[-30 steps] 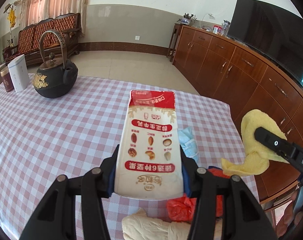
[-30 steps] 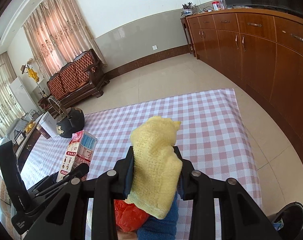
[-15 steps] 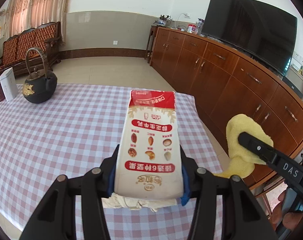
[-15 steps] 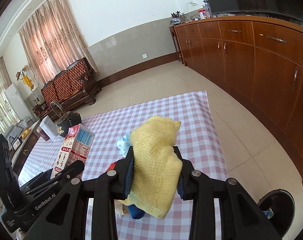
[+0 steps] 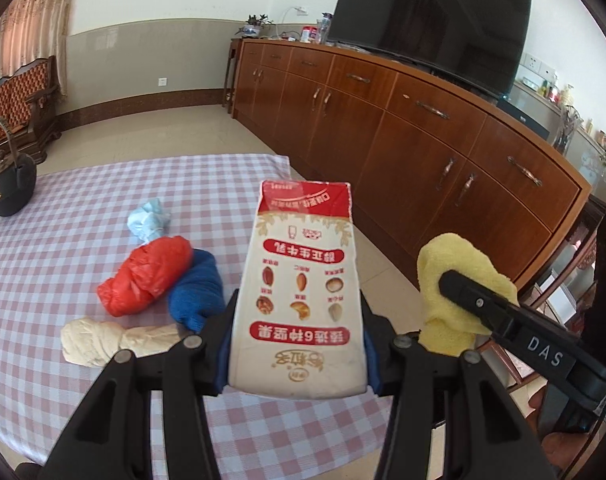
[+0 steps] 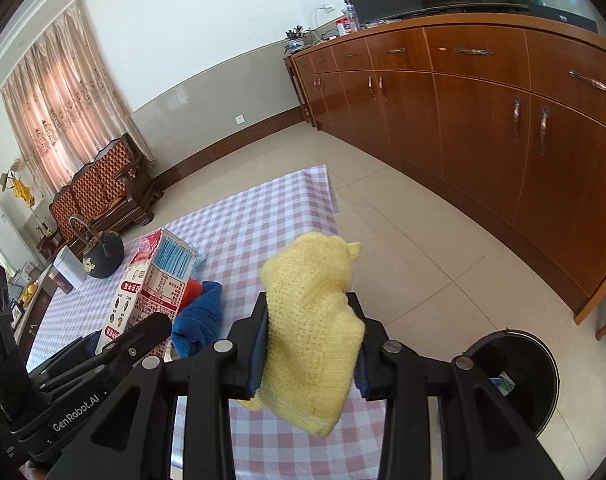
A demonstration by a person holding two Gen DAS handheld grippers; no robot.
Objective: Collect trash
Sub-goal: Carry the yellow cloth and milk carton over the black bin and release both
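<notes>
Both grippers have swung toward the worktop's (image 5: 43, 264) right edge, where open floor and a black bin (image 6: 515, 380) lie. The left gripper's (image 5: 297, 336) jaws clamp the carton (image 5: 299, 296); the right gripper's (image 6: 309, 344) jaws, nearly closed, pinch the yellow cloth (image 6: 311, 336).

1. The carton (image 5: 299, 304) is seen as printed paperboard with a slight sheen, creased at its top edge.
2. The yellow cloth (image 6: 311, 332) is shown as a coarse, matt knit (the weave is plainly visible).
3. The red bag (image 5: 145, 276) is seen as thin, crinkled, glossy plastic.
4. The tablecloth (image 5: 63, 232) appears smooth and faintly shiny.
5. The cabinets (image 6: 483, 132) are seen as polished, glossy wood with metal handles.
6. The floor (image 6: 415, 240) is laid in glossy tiles.
</notes>
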